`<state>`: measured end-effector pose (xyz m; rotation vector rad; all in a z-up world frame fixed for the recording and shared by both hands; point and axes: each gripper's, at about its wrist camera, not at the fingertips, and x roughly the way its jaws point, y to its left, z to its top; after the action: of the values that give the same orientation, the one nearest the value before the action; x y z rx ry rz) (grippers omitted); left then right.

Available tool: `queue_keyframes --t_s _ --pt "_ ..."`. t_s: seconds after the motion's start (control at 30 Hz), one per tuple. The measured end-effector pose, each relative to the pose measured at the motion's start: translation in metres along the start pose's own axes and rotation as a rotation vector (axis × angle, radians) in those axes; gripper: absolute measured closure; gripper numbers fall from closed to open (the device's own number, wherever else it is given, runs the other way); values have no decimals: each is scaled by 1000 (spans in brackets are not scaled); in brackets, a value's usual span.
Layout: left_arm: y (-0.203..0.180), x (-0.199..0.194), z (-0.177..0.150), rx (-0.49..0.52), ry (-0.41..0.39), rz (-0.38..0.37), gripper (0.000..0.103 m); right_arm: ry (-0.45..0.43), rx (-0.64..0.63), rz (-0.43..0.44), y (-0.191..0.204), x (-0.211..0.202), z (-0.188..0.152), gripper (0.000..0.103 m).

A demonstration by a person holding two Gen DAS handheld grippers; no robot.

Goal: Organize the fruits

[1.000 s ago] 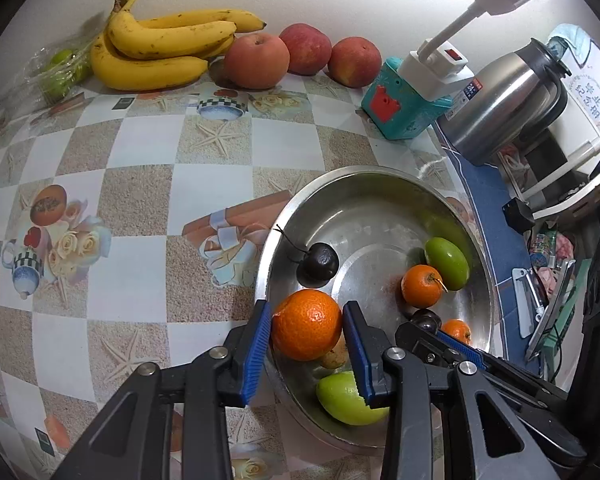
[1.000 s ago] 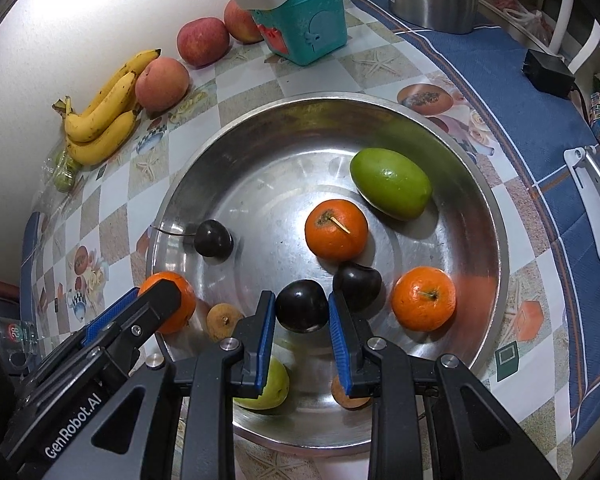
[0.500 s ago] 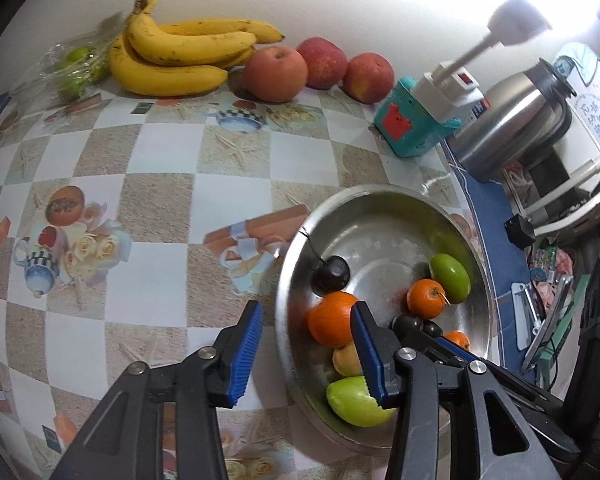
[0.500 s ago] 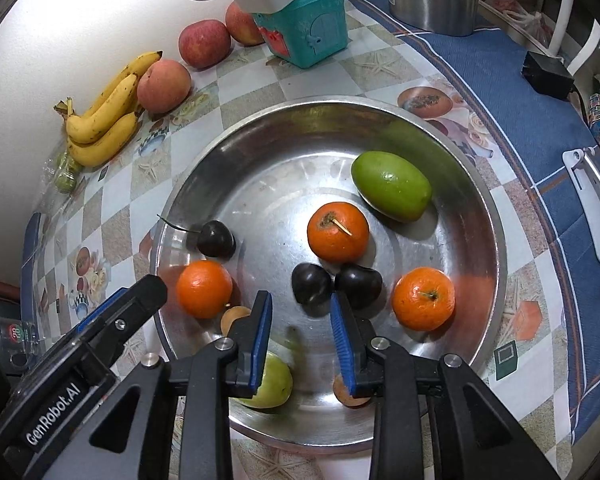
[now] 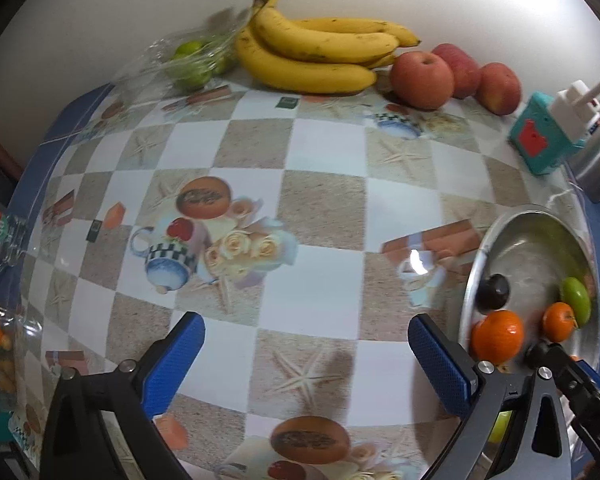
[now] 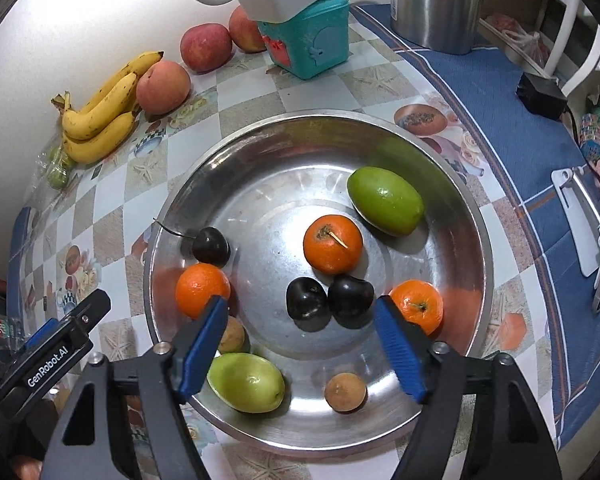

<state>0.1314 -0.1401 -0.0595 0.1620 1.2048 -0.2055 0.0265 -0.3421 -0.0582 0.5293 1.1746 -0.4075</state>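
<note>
The left tongs [image 5: 306, 354] are hanging wide open over bare tabletop [image 5: 324, 216] beside the bowl [image 6: 474, 240], their jaws having just been opening, with nothing between them. The right tongs [image 6: 300, 332] are standing partly open above the bowl, also just opening, holding nothing, with two dark plums [image 6: 328, 300] lying loose ahead of them. Oranges [image 6: 332, 244] and green fruits [image 6: 386, 200] are sitting in the bowl, while bananas [image 5: 316, 52] and apples [image 5: 422, 74] are lying by the wall.
</note>
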Motion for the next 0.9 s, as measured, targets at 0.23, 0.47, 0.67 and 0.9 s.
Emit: queue_keyframes --t_s 0.23,0.47,0.67,0.9 --pt "4 1 1 -3 -7 30 0 0 -39 2 9 5 -2 19" --pt "13 -4 -4 -11 -21 43 0 -23 -81 9 22 3 -6 10" --pt "20 -18 -9 -18 -55 61 0 -18 -81 29 27 0 -16 10" --pt "25 -27 -26 1 -58 134 0 -34 -80 47 26 -9 -31 10"
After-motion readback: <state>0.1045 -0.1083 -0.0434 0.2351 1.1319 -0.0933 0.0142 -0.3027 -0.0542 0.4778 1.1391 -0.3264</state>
